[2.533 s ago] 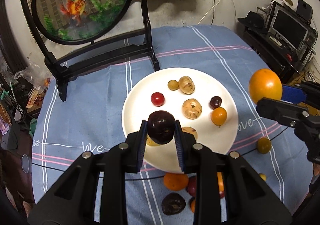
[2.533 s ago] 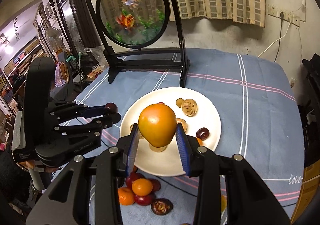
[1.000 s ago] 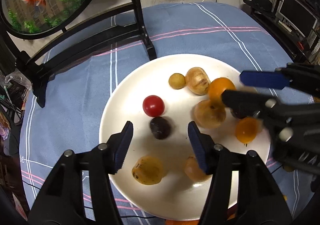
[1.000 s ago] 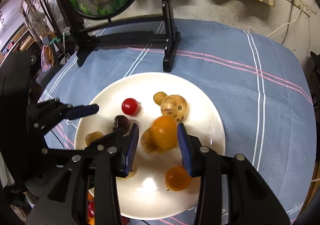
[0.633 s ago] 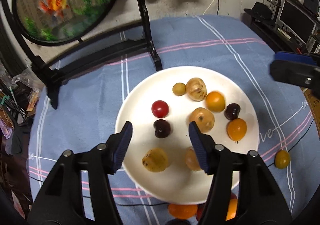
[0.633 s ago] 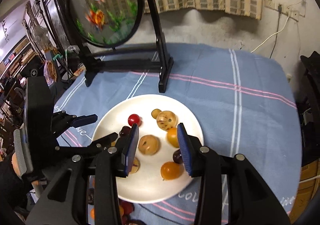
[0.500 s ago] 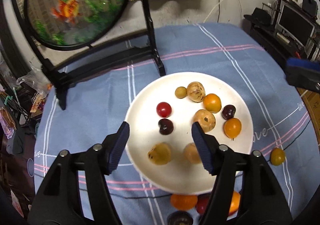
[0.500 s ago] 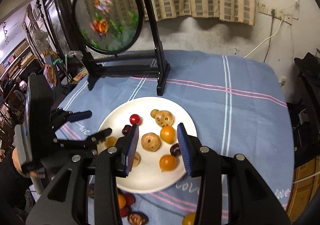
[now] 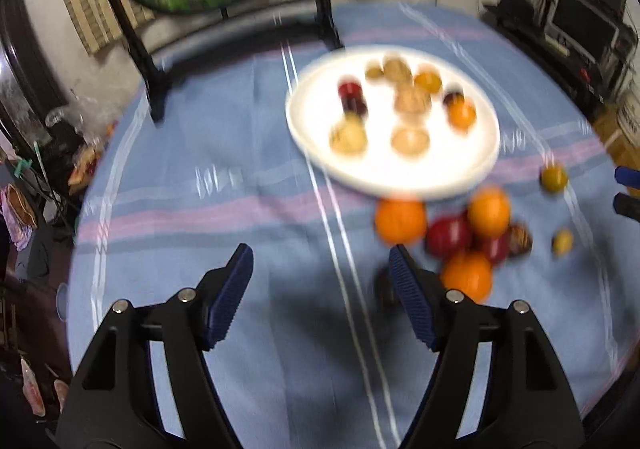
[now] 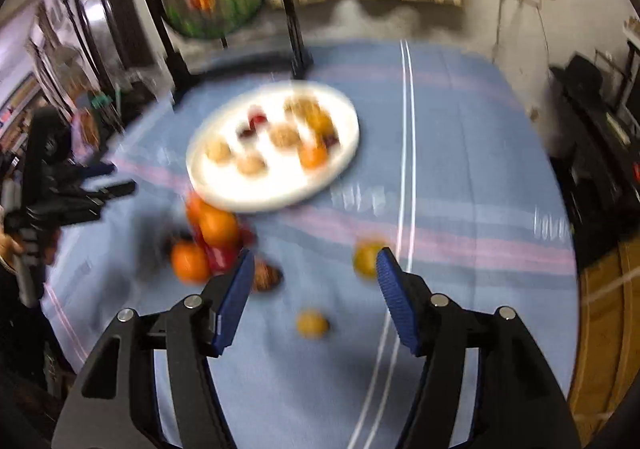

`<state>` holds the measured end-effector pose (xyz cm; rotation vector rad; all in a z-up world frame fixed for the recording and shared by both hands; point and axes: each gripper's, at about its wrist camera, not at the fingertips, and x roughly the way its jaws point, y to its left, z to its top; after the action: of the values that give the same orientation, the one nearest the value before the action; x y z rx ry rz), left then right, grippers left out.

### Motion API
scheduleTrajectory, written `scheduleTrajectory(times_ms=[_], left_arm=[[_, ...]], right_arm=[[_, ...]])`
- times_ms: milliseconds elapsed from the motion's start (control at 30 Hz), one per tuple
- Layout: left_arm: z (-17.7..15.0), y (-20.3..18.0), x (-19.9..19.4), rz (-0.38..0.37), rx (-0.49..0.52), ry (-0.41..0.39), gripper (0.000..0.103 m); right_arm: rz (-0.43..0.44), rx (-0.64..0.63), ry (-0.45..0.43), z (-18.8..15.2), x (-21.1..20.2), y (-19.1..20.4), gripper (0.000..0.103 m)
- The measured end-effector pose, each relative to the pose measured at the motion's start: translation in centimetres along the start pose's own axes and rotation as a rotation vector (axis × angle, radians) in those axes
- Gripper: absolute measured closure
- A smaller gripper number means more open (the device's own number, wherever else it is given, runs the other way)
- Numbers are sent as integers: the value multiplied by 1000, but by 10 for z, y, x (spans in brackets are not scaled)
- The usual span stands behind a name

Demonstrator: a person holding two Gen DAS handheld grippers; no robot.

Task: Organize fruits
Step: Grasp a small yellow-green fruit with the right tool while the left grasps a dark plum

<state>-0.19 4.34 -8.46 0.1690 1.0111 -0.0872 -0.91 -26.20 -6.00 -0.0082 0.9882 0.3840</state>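
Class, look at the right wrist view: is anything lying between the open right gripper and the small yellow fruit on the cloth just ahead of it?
Nothing visible does. The right gripper is open and empty, and the small yellow fruit lies alone on bare blue cloth below its jaws.

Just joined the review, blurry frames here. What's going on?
A person with a claw in each hand is sorting fruit onto a white plate on a blue tablecloth. Several small fruits already lie on the plate. Both claws are empty, and their jaws have just been opening: the left claw near the pile of oranges and red fruit beside the plate, the right claw over a small yellow fruit.
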Motion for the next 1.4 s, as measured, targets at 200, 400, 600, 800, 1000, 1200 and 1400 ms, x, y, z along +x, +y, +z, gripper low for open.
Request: scheduleTrajectory(times_ms=[200,400,600,800,1000,1200,1400], left_arm=[[-49,4,9,-67,-78,90,31],[-63,-4,11,-84,-68,102,31],[-53,-17,31,-83,-24,96,31],[-36,-29,46,-126,51,65,31],[-20,-38,62,-144,94,61,31],[-16,-40,67,-229,82,92,58],[-18,-45,59,-215,87,78,58]], right_arm=[[-48,-23,124,-46,47,13,39],[-53,-10,170,-45,78,12,64],[3,23,166,-38,66,7,75],[21,71,164,-36,59,4,75],[38,65,187,-37,65,13,75],[44,81,193,-38,68,16,75],[45,94,184,-39,65,16,75]])
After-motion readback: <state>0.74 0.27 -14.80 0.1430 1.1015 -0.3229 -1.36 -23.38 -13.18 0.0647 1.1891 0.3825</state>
